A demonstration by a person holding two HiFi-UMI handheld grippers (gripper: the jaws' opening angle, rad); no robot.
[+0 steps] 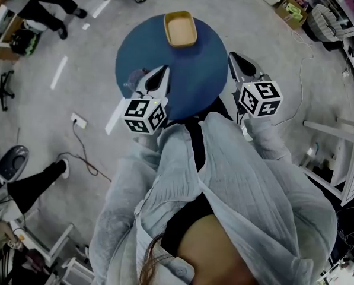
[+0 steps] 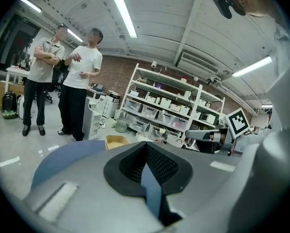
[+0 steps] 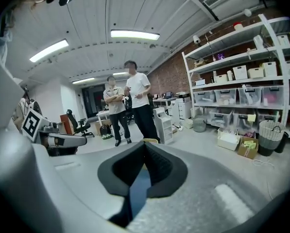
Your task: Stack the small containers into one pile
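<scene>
Head view: a tan container [image 1: 180,28] sits alone at the far edge of the round blue table [image 1: 188,85], its open side up. The person's forearms, in pale sleeves, are tucked close to the body. The left gripper [image 1: 163,71] hangs over the table's near-left edge and the right gripper [image 1: 233,57] over its right edge. Both point away from the body towards the far edge and stand well apart from the container.

Left gripper view: the left gripper [image 2: 145,144] is tipped only a little below level, with its black pads pressed together at the tips and nothing between them. The container [image 2: 116,141] shows beyond the jaws, to their left, at the far edge of the table [image 2: 62,159]. Two people [image 2: 79,81] stand on the floor behind.

Right gripper view: the right gripper [image 3: 145,143] is likewise nearly level, its jaws clenched on nothing. A sliver of the container [image 3: 149,140] peeks over the tips.
</scene>
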